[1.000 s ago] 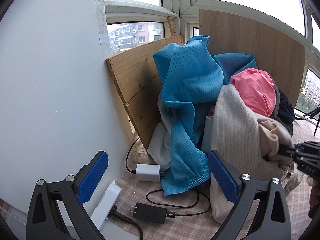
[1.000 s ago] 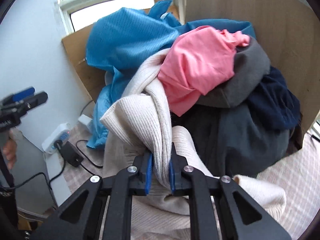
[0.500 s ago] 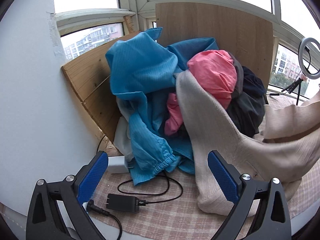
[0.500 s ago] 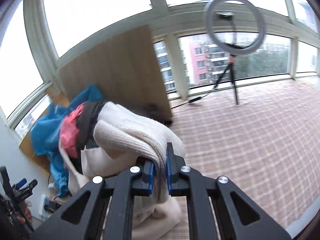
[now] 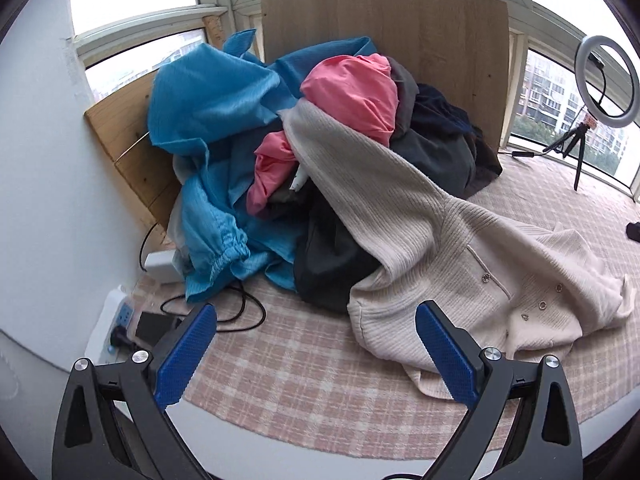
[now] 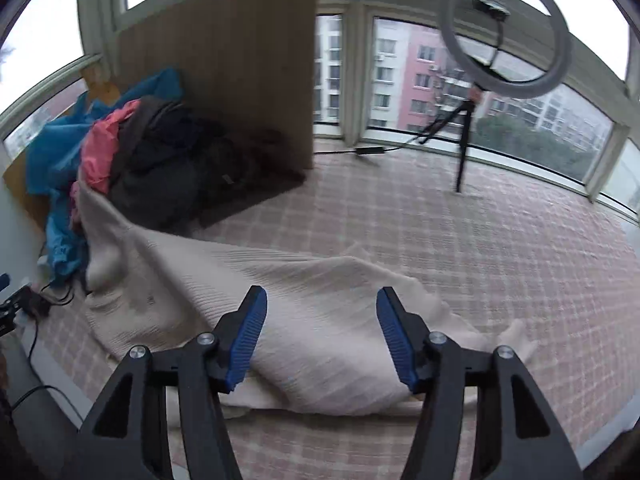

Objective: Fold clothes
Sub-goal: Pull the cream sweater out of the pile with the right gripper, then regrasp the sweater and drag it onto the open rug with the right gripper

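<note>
Cream ribbed cardigan (image 6: 320,320) lying half on the checked mat (image 6: 480,240), half trailing up the clothes pile (image 5: 280,140), under the opening, unclamped right gripper (image 6: 320,334), left gripper (image 5: 316,344) spread and empty; risk of dragging pile garments along.

A glazed balcony or sunroom of a flat, used for filming. Curved window frames (image 6: 352,76) enclose a surface covered in pink checked cloth (image 5: 304,364), and apartment blocks (image 6: 416,76) stand outside. Household laundry, a pile of clothes (image 5: 280,128), sits in the far left corner against wooden boards (image 5: 384,12). A ring light on a tripod (image 6: 500,32) stands by the far edge; a power strip (image 5: 116,320) lies at the left edge.
</note>
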`<state>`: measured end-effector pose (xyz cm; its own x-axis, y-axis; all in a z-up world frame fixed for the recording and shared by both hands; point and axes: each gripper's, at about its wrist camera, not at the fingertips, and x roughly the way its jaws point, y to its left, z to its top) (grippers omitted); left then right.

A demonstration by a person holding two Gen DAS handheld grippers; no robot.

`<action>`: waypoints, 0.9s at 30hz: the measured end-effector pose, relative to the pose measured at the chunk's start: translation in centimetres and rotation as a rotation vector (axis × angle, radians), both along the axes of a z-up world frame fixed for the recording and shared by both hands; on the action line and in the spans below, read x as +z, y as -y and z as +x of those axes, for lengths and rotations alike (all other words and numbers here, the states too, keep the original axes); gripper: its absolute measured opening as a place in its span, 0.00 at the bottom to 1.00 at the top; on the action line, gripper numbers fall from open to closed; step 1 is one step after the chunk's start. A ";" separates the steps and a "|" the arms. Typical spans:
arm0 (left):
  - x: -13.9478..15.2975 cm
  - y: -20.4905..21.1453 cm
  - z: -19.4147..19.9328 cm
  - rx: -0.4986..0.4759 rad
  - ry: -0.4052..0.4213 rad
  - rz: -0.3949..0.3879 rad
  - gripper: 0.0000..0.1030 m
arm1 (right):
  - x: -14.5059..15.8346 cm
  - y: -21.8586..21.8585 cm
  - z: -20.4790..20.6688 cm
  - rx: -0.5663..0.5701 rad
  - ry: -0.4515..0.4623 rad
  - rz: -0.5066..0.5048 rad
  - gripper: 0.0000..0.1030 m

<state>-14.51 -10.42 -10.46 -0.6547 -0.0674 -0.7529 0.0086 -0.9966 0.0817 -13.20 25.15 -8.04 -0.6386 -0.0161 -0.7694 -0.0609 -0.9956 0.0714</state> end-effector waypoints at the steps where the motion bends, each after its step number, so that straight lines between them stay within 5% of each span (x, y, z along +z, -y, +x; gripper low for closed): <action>1: 0.0 0.1 0.8 0.038 0.001 -0.002 0.97 | -0.9 2.6 -0.9 0.110 0.015 -0.047 0.55; 4: 0.1 1.0 3.6 0.140 0.013 -0.001 0.97 | -4.7 12.1 -2.6 0.417 0.077 -0.066 0.59; 8: 0.1 3.2 6.4 0.223 0.033 -0.041 0.97 | -11.0 22.2 -3.1 0.662 0.145 0.095 0.59; 11: 0.0 5.5 7.0 0.262 0.047 -0.056 0.97 | -13.9 26.9 -3.8 0.714 0.103 0.226 0.59; 15: 0.0 8.4 6.4 0.299 0.045 -0.055 0.97 | -16.2 29.1 -5.2 0.734 0.099 0.264 0.59; 16: 0.1 9.0 6.1 0.304 0.040 -0.050 0.97 | -16.2 29.1 -5.4 0.733 0.099 0.256 0.39; 17: 0.2 9.4 5.7 0.301 0.036 -0.044 0.97 | -15.4 28.3 -5.7 0.720 0.103 0.224 0.10; 21: 1.1 9.4 3.2 0.247 0.003 -0.068 0.97 | -10.2 22.9 -5.9 0.607 0.048 0.045 0.09; 27: 2.6 6.0 -0.9 0.110 -0.041 -0.061 0.97 | 0.6 8.8 -2.0 0.281 -0.142 -0.062 0.08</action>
<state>-15.37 -16.43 -7.83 -0.6712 -0.1852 -0.7178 0.1218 -0.9827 0.1396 -15.19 16.35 -7.42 -0.7036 -0.2509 -0.6648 0.2305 -0.9656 0.1204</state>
